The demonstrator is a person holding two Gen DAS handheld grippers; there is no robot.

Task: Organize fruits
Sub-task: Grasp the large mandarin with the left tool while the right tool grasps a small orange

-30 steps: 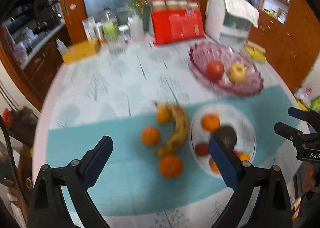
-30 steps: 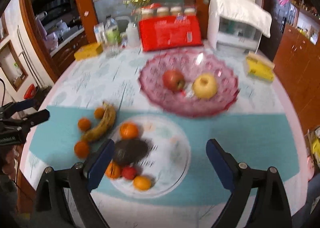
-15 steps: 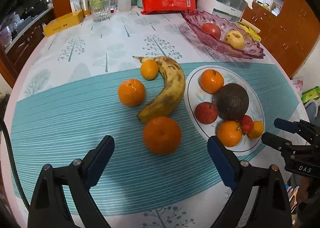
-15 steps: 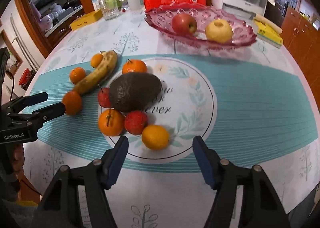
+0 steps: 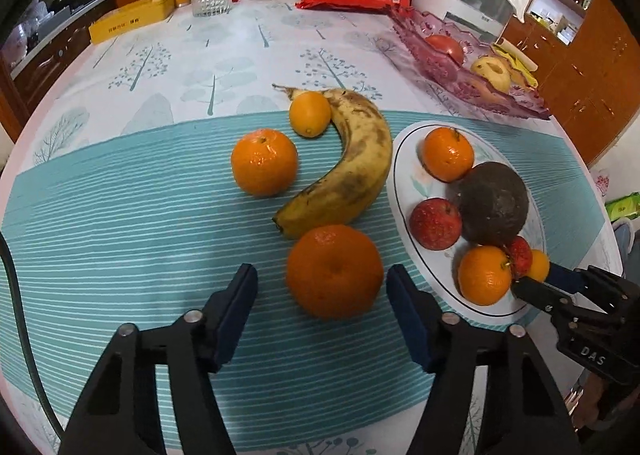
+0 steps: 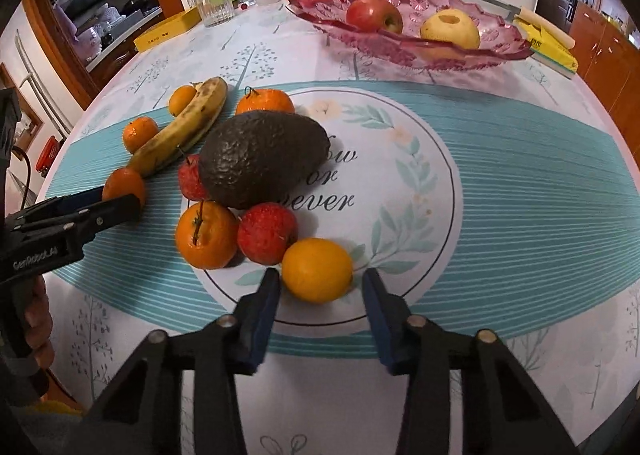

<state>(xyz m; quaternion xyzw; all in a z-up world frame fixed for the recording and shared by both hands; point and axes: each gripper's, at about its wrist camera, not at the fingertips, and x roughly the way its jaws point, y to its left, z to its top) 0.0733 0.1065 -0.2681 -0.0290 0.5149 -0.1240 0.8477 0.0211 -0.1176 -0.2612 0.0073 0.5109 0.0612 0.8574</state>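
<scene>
The left gripper [image 5: 322, 291] hangs low over the striped teal band of the tablecloth [image 5: 132, 255] with the large orange [image 5: 334, 271] between its blue pads. Its jaws have just been closing, but a strip of cloth shows on each side of the fruit, so they are not clenched on it. Just beyond this orange lies the spotted banana [image 5: 352, 159], with a small orange [image 5: 310, 113] against its far end and a medium orange [image 5: 264, 161] to its left.

The right gripper [image 6: 320, 285] straddles the yellow-orange citrus [image 6: 317, 269] at the near edge of the white plate [image 6: 400, 159]. Its jaws have also just been closing; the left pad touches the fruit, while a thin gap seems to remain at the right pad, so a firm grasp cannot be confirmed.

The right wrist view alone shows the plate's printed lettering and leaf wreath, and the full dark avocado [image 6: 262, 157] with a stemmed orange [image 6: 206, 235] and a red fruit [image 6: 267, 233] near it. It also shows the left gripper from the side, reaching in at the left with a hand [image 6: 36, 315] beneath. The left wrist view shows the right gripper's tips at the plate's near right edge. Both views show the pink glass bowl [image 6: 500, 43] at the far side holding a red apple [image 6: 374, 15] and a yellow apple [image 6: 450, 29].
</scene>
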